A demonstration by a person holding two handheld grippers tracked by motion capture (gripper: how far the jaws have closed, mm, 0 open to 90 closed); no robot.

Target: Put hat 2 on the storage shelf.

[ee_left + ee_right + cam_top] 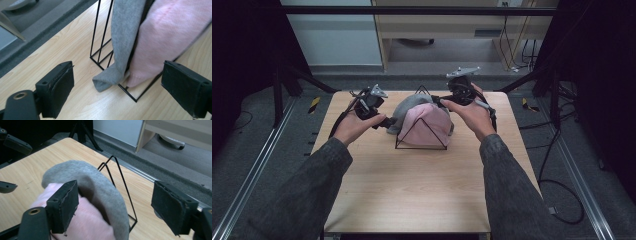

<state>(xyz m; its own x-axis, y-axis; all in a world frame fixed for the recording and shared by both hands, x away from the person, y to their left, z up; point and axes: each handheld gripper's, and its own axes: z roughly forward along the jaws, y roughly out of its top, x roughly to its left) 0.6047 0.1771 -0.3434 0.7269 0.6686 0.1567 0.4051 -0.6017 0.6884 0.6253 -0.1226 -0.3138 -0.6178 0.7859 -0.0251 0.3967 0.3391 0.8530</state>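
Observation:
A black wire rack (422, 135) of triangular frames stands at the middle of the wooden table (412, 190). A pink knitted cloth (428, 124) and a grey cloth (408, 106) hang over it. My left gripper (384, 121) is at the rack's left end, open. In the left gripper view its jaws (120, 85) stand wide on either side of the grey cloth's hanging corner (106, 80) and the pink cloth's lower edge (162, 37). My right gripper (438, 100) is at the rack's top right, open. Its jaws (117, 205) straddle the grey cloth (85, 177) above the pink one (85, 225).
The rack's bare wire frames (120, 177) rise beyond the cloths toward the table's far edge. Grey carpet (437, 80), a pale wooden cabinet (462, 25) and cables (562, 200) lie around the table. Bare tabletop stretches in front of the rack.

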